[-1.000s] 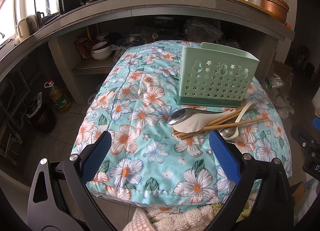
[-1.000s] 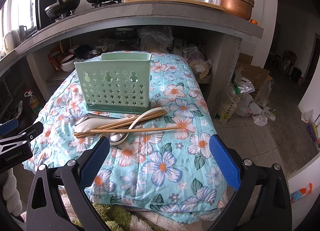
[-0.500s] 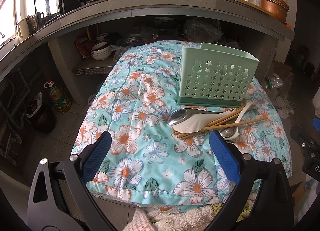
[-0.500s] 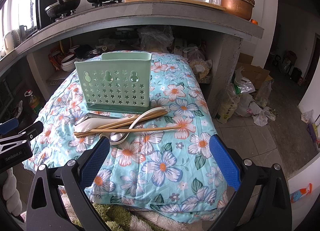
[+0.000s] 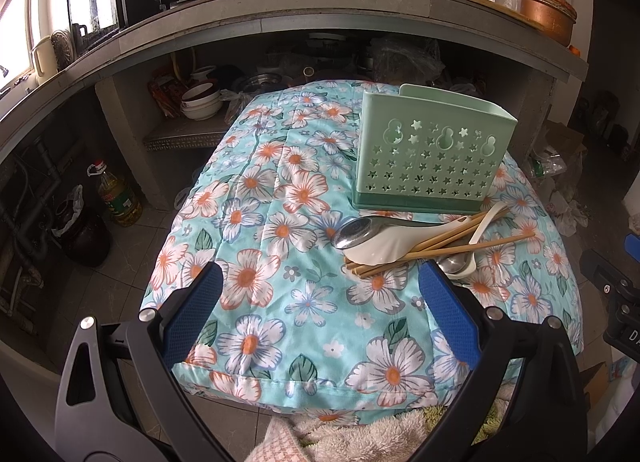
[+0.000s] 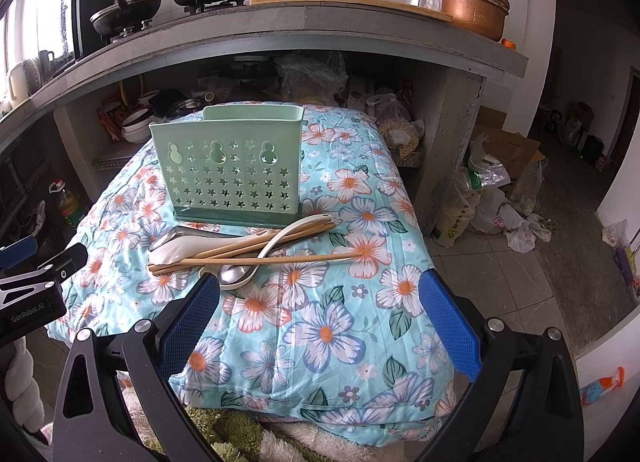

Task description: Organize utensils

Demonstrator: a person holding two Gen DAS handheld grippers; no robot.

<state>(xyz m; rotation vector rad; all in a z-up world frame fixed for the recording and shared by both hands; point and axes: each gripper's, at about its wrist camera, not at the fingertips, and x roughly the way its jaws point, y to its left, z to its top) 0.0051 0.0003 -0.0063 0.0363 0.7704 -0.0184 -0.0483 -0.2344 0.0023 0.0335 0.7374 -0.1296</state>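
On the floral quilt (image 5: 280, 221), nothing has shifted over the last second — the green holder (image 5: 432, 159) stands upright in the same spot, and the utensils lie in the same loose pile just in front of its base. That stillness suggests the task has not really begun: no piece has yet gone into the holder, and every item is still to be sorted.

The pile itself is a tangle. A white ceramic spoon (image 5: 380, 248) rests on the wooden chopsticks (image 6: 256, 258), a metal spoon (image 5: 354, 227) lies touching its far side, and a second metal spoon (image 6: 234, 274) sits nested in another white spoon at the near edge.

The left gripper (image 5: 320, 318) hangs low over the near edge of the quilt, its blue pads (image 5: 192, 314) spread wide and holding nothing; the pile lies ahead and to its right. The right gripper (image 6: 318, 326) matches it — fingers parted, empty, level with the quilt's front, with the pile ahead and to its left. Both stay apart from the utensils. The long chopstick pointing right looks the easiest first pick for the right side.
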